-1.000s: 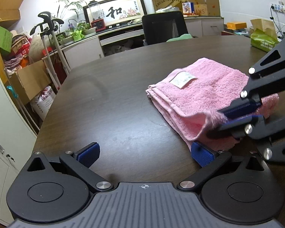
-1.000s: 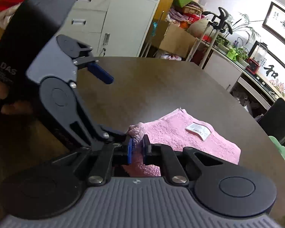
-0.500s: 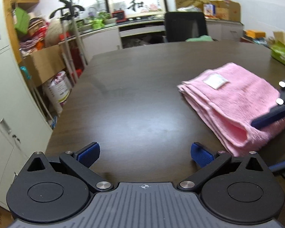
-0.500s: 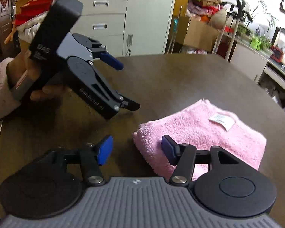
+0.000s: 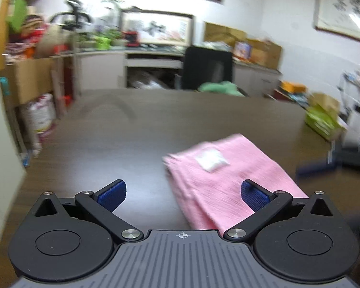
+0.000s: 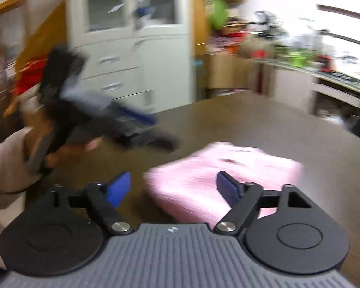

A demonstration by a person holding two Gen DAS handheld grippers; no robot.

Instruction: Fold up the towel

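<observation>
My left gripper [image 5: 183, 195] stands with its jaws wide apart and holds nothing. Its right pad [image 5: 253, 198] overlaps the near end of the towel [image 5: 230, 180] in the picture, but I cannot tell whether it touches the cloth or hangs above it. The left pad has only bare table [image 5: 132, 139] ahead of it.

My right gripper [image 6: 174, 189] is likewise wide and empty. The towel [image 6: 204, 177] fills the gap between its pads from the middle to the right pad, close in front; contact cannot be judged through the blur.

The towel lies flat on the table as a folded, layered rectangle. From the left jaws it runs ahead and to the right, long axis slanting away rightward, stacked fold edges toward the left, and a white label [image 5: 211, 162] on the top layer. Both grippers are close to it; the right sits more squarely over its near end.

Judgement: the fold looks finished or nearly so. Any further fold requires re-gripping a near corner.
</observation>
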